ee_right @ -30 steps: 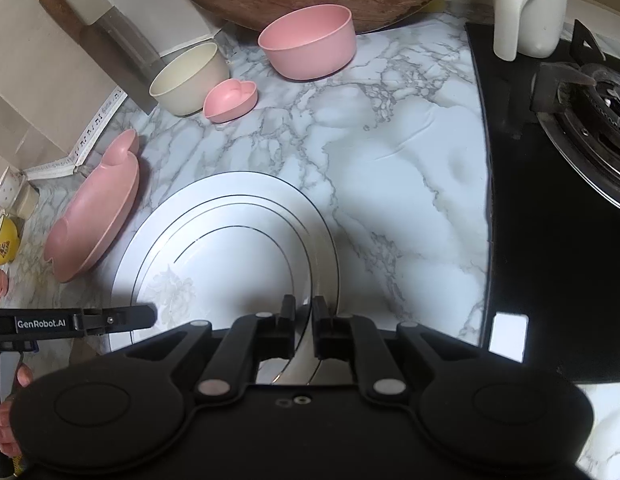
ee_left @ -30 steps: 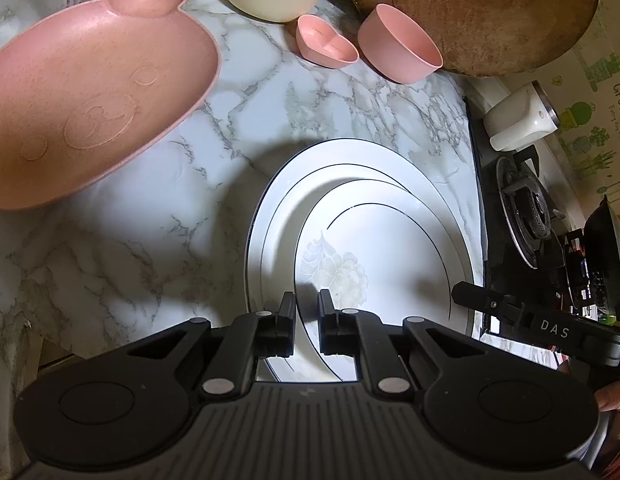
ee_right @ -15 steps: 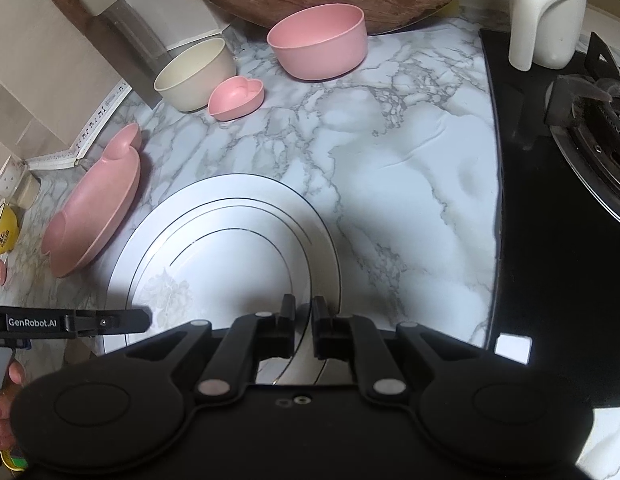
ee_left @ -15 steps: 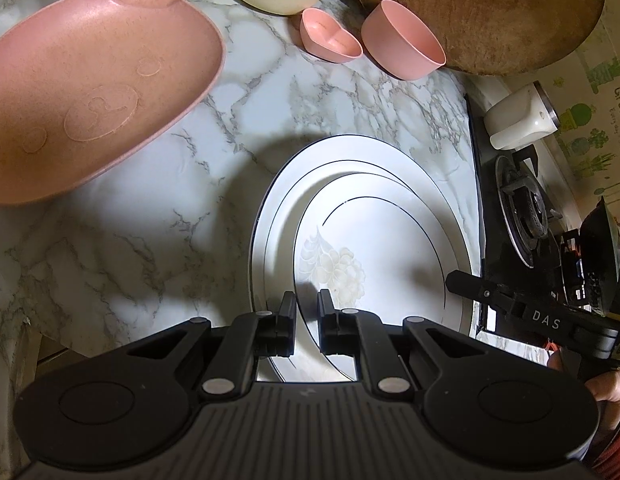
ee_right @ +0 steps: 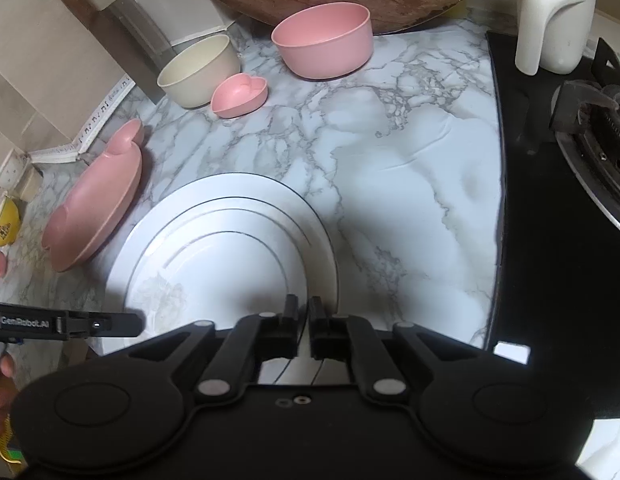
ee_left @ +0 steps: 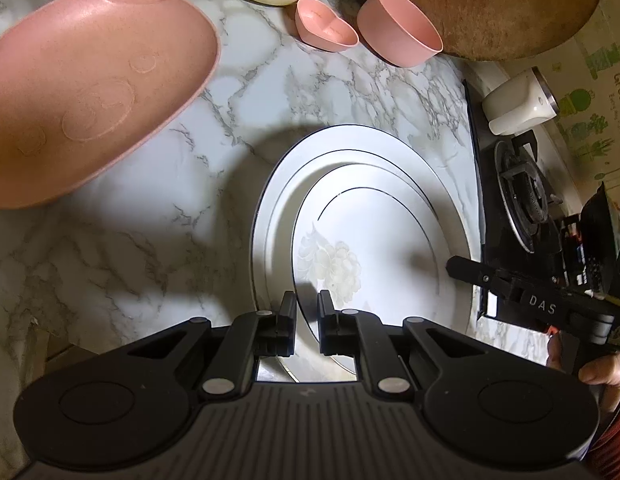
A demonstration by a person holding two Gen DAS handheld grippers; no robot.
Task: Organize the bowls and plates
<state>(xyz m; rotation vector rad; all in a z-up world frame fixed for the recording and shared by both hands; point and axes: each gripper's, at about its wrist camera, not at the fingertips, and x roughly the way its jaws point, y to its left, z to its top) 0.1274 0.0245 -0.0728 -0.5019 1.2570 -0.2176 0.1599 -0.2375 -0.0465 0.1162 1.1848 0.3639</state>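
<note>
Both grippers clench the small plate [ee_left: 386, 264] by its rim: left gripper [ee_left: 306, 304] on its near-left edge, right gripper [ee_right: 303, 309] on its near-right edge. It sits over the big plate [ee_left: 269, 216] on the bench [ee_right: 410, 168]. Beyond the big plate stand the pink bowl [ee_right: 324, 42], heart dish [ee_right: 239, 94] and cream bowl [ee_right: 197, 72]; the bear plate [ee_left: 85, 92] lies left of it.

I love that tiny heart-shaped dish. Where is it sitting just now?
The heart-shaped dish sits near the back of the marble counter, between the cream bowl on its left and the round pink bowl on its right, in the right wrist view.
</note>
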